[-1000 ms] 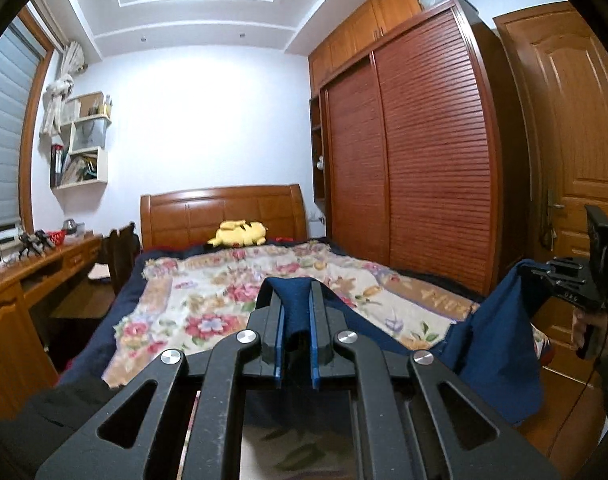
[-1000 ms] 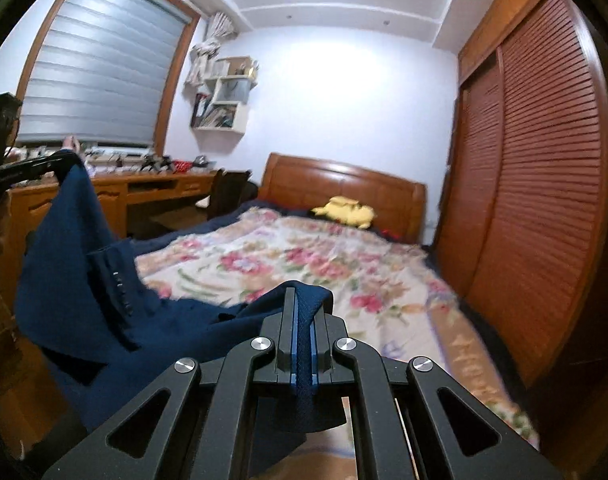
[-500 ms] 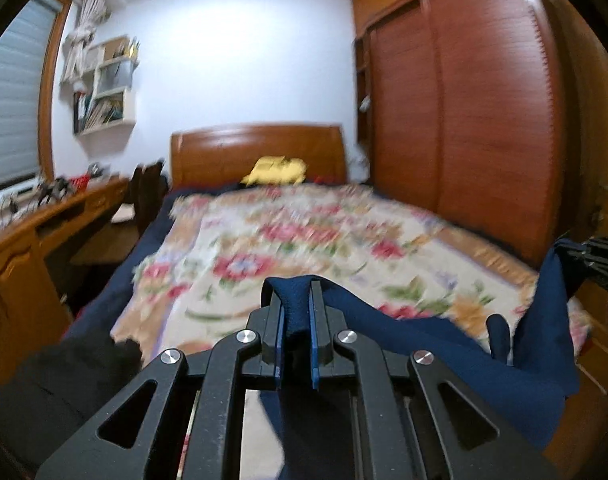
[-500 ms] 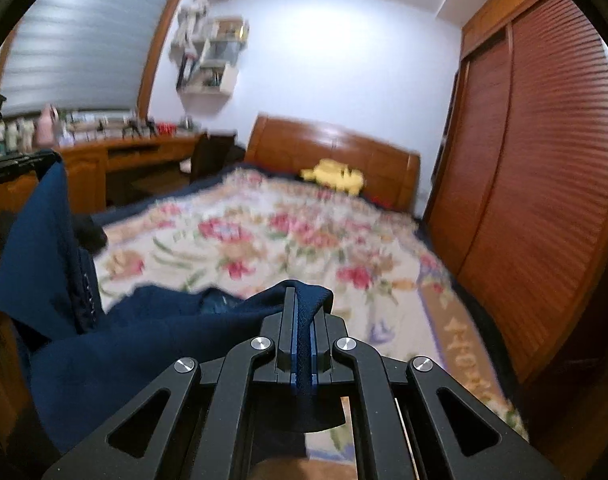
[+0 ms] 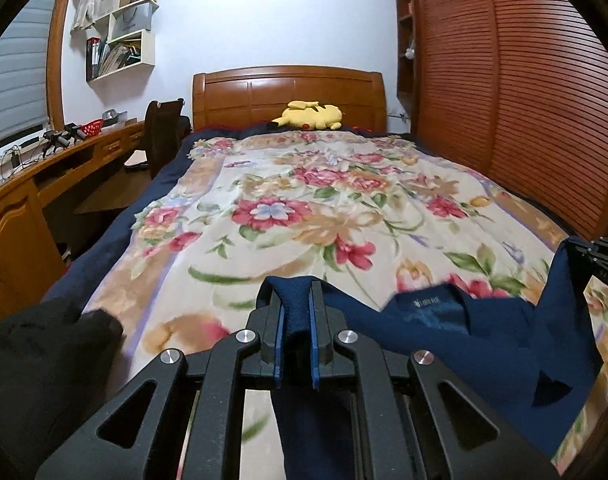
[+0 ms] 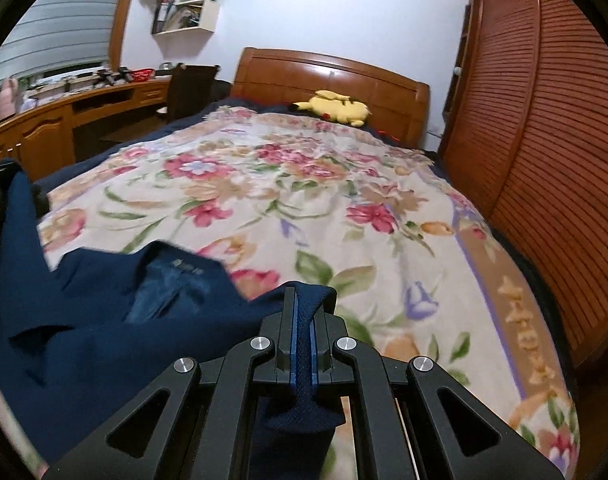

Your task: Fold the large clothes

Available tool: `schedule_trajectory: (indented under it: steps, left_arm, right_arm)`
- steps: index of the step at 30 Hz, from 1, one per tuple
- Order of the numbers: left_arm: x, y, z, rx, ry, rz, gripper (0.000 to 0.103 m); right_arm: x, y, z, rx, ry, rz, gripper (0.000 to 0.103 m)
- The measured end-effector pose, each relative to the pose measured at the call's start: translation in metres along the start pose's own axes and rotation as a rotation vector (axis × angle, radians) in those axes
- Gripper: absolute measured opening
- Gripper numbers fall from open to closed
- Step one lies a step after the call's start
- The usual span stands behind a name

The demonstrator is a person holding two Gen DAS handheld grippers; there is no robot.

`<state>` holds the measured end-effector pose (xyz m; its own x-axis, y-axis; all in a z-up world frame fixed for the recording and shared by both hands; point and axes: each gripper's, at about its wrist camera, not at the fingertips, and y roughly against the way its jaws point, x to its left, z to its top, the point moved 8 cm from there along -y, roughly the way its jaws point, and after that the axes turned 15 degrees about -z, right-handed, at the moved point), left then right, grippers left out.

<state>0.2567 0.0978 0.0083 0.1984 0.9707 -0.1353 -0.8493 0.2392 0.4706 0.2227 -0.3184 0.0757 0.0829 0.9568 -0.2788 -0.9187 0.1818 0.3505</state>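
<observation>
A large navy blue garment (image 5: pixel 464 328) hangs between my two grippers over the foot of a bed with a floral blanket (image 5: pixel 304 208). My left gripper (image 5: pixel 295 292) is shut on a bunched edge of the garment. My right gripper (image 6: pixel 304 300) is shut on another edge of the same garment (image 6: pixel 123 320). The garment's collar with a label faces up and sags onto the blanket (image 6: pixel 344 200). The right gripper (image 5: pixel 596 256) also shows at the right edge of the left wrist view.
A yellow plush toy (image 5: pixel 310 115) lies by the wooden headboard (image 5: pixel 287 92). A wooden desk (image 5: pixel 43 184) and dark chair (image 5: pixel 161 128) stand on the left. A slatted wardrobe (image 5: pixel 524 100) is on the right. A dark cloth (image 5: pixel 31 360) lies at the lower left.
Both grippers have moved down and forward over the bed with the garment. The garment has come down onto the blanket with its collar showing.
</observation>
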Motion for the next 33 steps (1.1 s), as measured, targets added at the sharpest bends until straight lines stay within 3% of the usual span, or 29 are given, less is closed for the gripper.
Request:
schedule_trajectory:
  steps: [5,7,10,11,13,15,18,20,25,33]
  left_arm:
    - [0.004,-0.039,0.008,0.011,-0.01,0.017,0.011]
    - [0.002,-0.052,-0.001,0.041,-0.008,0.011,0.015]
    - [-0.004,-0.059,-0.018,0.067,-0.024,-0.011,0.035]
    - [-0.008,-0.057,-0.026,0.068,-0.034,-0.017,0.047]
    - [-0.015,-0.051,-0.036,0.075,-0.046,-0.032,0.06]
    - [-0.024,-0.041,-0.048,0.072,-0.042,-0.062,0.082]
    - [-0.035,-0.024,-0.065,0.068,-0.019,-0.109,0.083]
    - [-0.039,-0.015,-0.075,0.066,-0.014,-0.11,0.083]
    - [-0.05,0.004,-0.095,0.081,-0.011,-0.139,0.083]
    - [-0.053,0.02,-0.108,0.063,-0.015,-0.161,0.083]
  right_arm:
    - [0.0,-0.057,0.024,0.013,-0.052,-0.038,0.004]
    - [0.012,-0.076,0.015,0.045,-0.046,-0.042,0.004]
    - [0.03,-0.097,0.001,0.104,-0.028,-0.01,0.005]
    - [0.036,-0.102,-0.003,0.118,-0.018,0.004,0.009]
    - [0.046,-0.107,-0.009,0.133,0.025,-0.006,0.015]
    - [0.049,-0.104,-0.01,0.133,0.052,-0.012,0.038]
    - [0.053,-0.091,-0.011,0.116,0.064,0.006,0.064]
    - [0.053,-0.078,-0.012,0.098,0.076,0.005,0.069]
    - [0.067,-0.048,-0.027,0.077,0.11,0.106,0.069]
    - [0.076,-0.01,-0.054,0.079,0.157,0.184,0.069]
